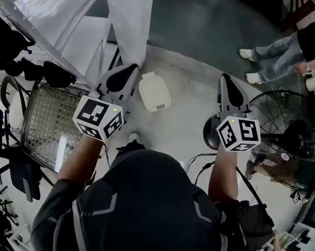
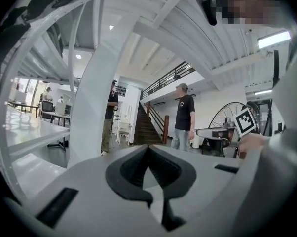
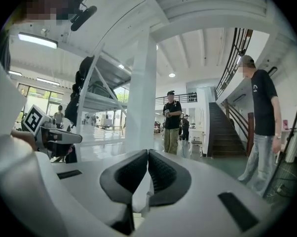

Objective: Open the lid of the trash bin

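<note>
A small cream-white trash bin stands on the grey floor with its lid down, seen from above between my two grippers. My left gripper is held up just left of the bin, shut and holding nothing; its jaws meet at the tip in the left gripper view. My right gripper hangs to the bin's right, well apart from it, also shut and empty. Both gripper views look out level across the hall, and the bin does not show in either.
A white column and stair frame rises just behind the bin. A wire-mesh cart stands to the left and a floor fan to the right. A person's legs are at the far right. Two people stand further off.
</note>
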Tool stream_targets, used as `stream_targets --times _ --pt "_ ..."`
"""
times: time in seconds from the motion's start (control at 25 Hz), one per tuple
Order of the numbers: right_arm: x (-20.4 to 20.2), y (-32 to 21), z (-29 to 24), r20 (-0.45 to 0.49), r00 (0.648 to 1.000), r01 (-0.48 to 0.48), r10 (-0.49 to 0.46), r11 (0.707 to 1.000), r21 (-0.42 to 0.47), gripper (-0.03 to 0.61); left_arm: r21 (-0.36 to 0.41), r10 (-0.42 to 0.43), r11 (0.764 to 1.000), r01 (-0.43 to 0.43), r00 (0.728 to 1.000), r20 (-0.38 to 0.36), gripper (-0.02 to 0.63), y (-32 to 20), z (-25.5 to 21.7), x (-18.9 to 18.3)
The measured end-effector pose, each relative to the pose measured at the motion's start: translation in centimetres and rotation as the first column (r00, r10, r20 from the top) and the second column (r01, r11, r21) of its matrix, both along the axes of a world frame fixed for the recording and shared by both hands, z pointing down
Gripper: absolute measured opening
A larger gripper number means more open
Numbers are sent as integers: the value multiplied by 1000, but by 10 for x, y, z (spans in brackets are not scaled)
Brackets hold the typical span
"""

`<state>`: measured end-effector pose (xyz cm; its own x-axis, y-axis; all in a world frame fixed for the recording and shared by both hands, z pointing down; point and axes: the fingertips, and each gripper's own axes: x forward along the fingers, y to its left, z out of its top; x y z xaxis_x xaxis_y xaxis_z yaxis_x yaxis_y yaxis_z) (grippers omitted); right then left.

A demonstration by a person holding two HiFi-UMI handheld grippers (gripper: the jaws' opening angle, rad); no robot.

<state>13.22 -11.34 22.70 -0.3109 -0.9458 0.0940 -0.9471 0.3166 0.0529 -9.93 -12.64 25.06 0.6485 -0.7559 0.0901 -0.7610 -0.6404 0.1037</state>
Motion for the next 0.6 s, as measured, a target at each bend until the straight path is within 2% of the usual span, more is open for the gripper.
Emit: stream_targets --times 0.32,0.48,0.6 --pt "-26 -47 13 -38 999 19 -21 999 -43 26 -54 -6 999 5 1000 -21 9 -46 27 -21" --pt "-25 -67 27 -36 997 59 -61 997 -56 26 -82 -43 996 42 999 -19 9 -55 42 -18" --pt "-22 -82 50 -38 994 99 -102 991 -92 28 -136 -69 988 66 998 -14 9 -58 56 -10"
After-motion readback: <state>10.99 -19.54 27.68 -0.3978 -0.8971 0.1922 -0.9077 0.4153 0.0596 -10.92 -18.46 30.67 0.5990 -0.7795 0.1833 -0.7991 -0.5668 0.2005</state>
